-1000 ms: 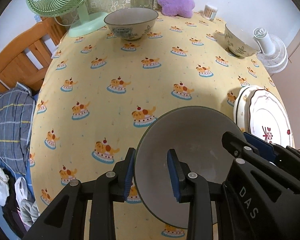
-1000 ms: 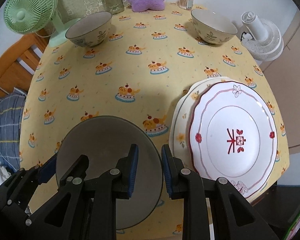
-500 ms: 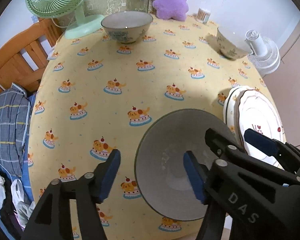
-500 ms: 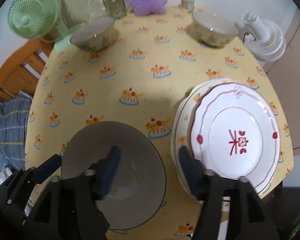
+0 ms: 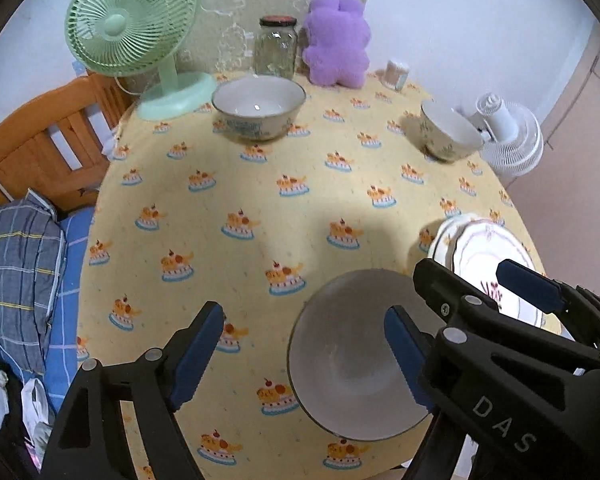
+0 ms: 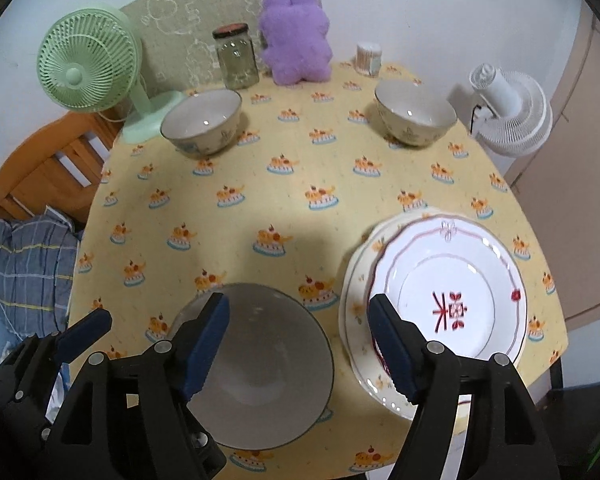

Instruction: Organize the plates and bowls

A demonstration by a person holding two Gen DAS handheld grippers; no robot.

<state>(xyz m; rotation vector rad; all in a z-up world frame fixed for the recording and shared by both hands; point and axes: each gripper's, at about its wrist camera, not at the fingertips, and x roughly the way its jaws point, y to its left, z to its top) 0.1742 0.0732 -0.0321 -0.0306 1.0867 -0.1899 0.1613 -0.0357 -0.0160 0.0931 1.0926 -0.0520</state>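
A plain grey bowl (image 5: 352, 364) (image 6: 260, 368) stands on the yellow tablecloth near the front edge. My left gripper (image 5: 300, 354) hovers over its left rim, jaws opening, one pad outside and one above the hollow, neither touching. My right gripper (image 6: 300, 344) (image 5: 472, 280) straddles the right rim the same way, jaws opening, pads off the bowl. Right of the bowl lies a stack of plates (image 6: 448, 296) (image 5: 484, 248), the top one white with red marks. Two patterned bowls stand at the back, one left (image 5: 258, 108) (image 6: 202, 120) and one right (image 5: 448, 132) (image 6: 414, 116).
Along the back edge stand a green fan (image 5: 128, 36), a glass jar (image 5: 276, 48), a purple plush toy (image 5: 336, 48) and a small swab pot (image 6: 368, 58). A white fan (image 6: 508, 112) sits beyond the right edge. A wooden frame (image 5: 40, 140) and plaid cloth (image 5: 16, 272) lie at the left.
Both grippers were shut on the grey bowl's rim, then let go, spread their jaws wide and rose. The bowl stays on the cloth.
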